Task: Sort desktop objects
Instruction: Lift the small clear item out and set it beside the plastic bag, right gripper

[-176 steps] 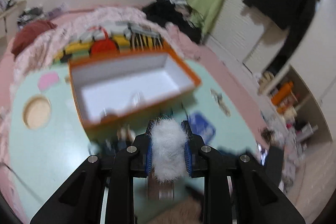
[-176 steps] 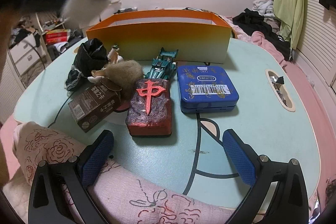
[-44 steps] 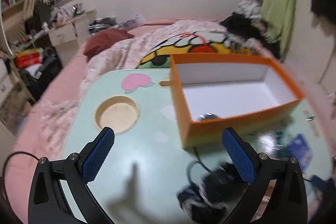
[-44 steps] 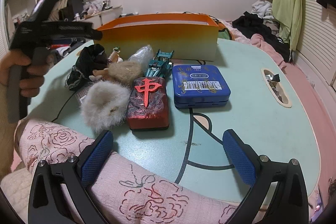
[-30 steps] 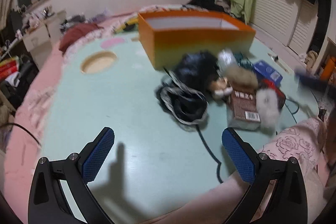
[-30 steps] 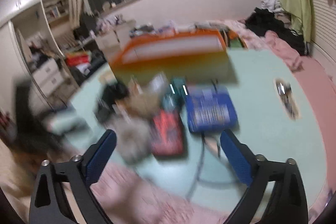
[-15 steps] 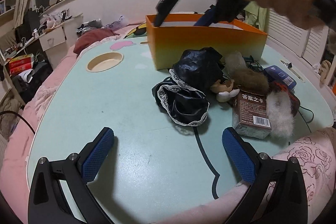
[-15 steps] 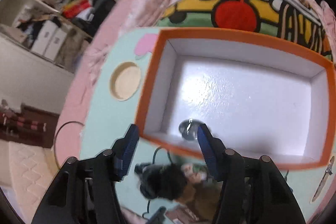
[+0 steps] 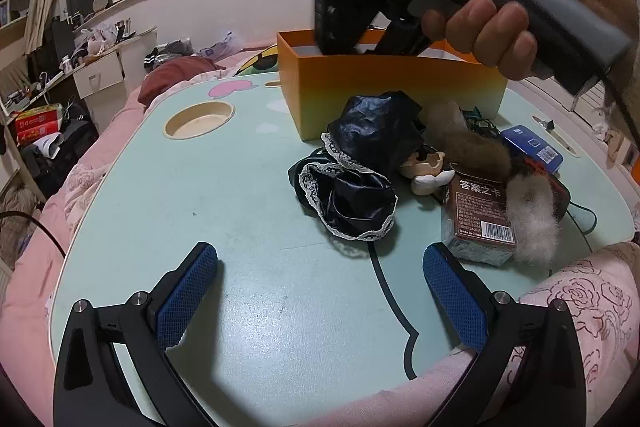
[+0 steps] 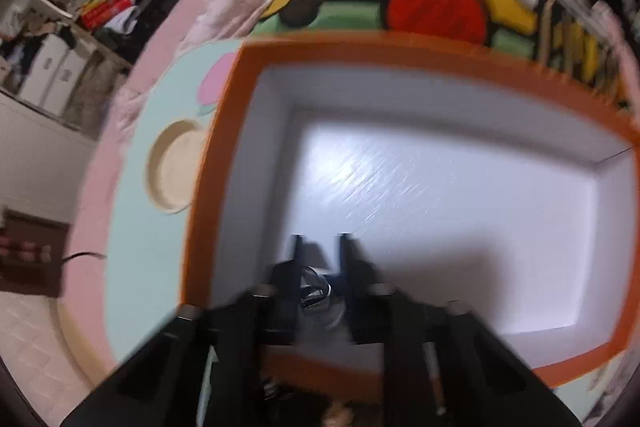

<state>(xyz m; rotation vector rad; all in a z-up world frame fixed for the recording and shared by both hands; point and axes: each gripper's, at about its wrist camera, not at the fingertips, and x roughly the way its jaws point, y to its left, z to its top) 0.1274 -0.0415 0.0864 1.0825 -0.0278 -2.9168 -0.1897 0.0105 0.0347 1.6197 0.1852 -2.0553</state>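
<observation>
In the left wrist view my left gripper (image 9: 320,267) stands open low over the mint table (image 9: 224,195), with nothing between its blue pads (image 9: 188,291). Ahead lie a black lace cloth (image 9: 352,187), a brown fur ball (image 9: 472,147), a brown card box (image 9: 476,215), a white fur ball (image 9: 532,215) and a blue tin (image 9: 532,147). A hand (image 9: 480,27) holds the right gripper tipped down into the orange box (image 9: 392,83); its tips are hidden there. In the right wrist view my right gripper (image 10: 320,243) is shut on a shiny wrapped item (image 10: 316,291) at the near left of the white box floor (image 10: 440,195).
A round wooden recess (image 9: 200,119) sits at the table's far left. A doll head (image 9: 428,167) and a teal toy car (image 9: 476,115) lie in the pile. A black cable (image 9: 384,267) runs under the cloth. Pink bedding (image 9: 580,307) rises at the table's near right edge.
The right gripper swung from wide open over the table to above the orange box, dropped inside and shut on the shiny item. The left gripper's view settled on the pile.
</observation>
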